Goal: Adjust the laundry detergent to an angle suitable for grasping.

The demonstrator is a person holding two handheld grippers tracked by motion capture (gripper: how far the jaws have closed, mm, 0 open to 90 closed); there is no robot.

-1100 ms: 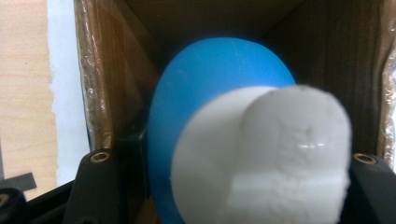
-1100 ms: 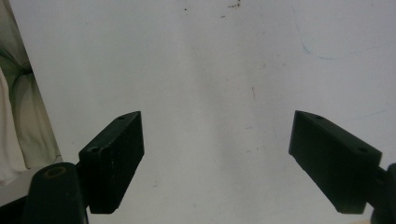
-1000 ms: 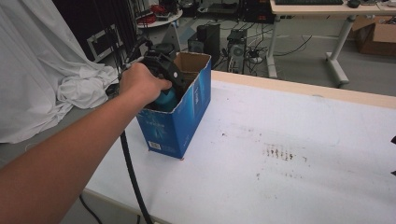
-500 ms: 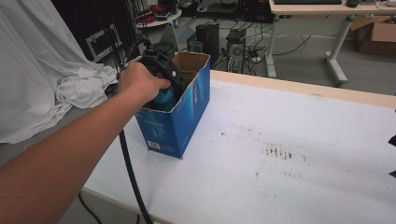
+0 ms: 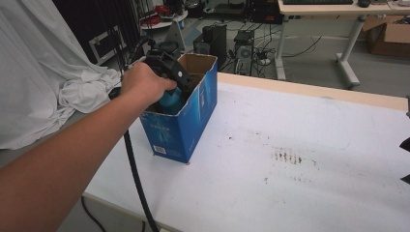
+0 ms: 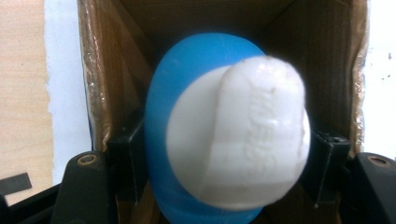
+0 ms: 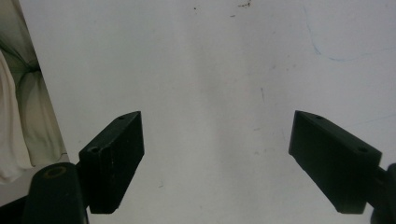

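So the person's left hand (image 5: 145,83) is holding the left gripper (image 5: 170,92) down inside an open blue cardboard box (image 5: 181,123) that stands near the left edge of the white tabletop (image 5: 300,159). In the high view the gripper's black body sits over the box's open top, with its black cable (image 5: 135,174) trailing down past the tabletop's front edge.

The left gripper view looks straight into the box: brown cardboard walls (image 6: 100,84) on both sides, and right between the fingers (image 6: 128,163) sits a blue bottle with a white cap (image 6: 233,140), cap toward the camera and blurry from being so close. The jaws have just been opening, with the bottle between them. A black finger stands on either side of the bottle's body and looks slightly off it rather than pressing in, though the bottle bulges over the inner faces, so contact on the right side is hard to call. The bottle is in the box, down between its walls; whether it rests on the bottom can't be told.

The right gripper (image 7: 217,158) is well off to the right. In its own view the two black fingers stand wide apart with nothing between them, above bare white tabletop with a few faint scuffs. White cloth (image 7: 23,121) shows at the left edge there.

Around the tabletop: a big white sheet (image 5: 43,77) draped on the left, and computer towers (image 5: 227,43) on the floor behind the box.
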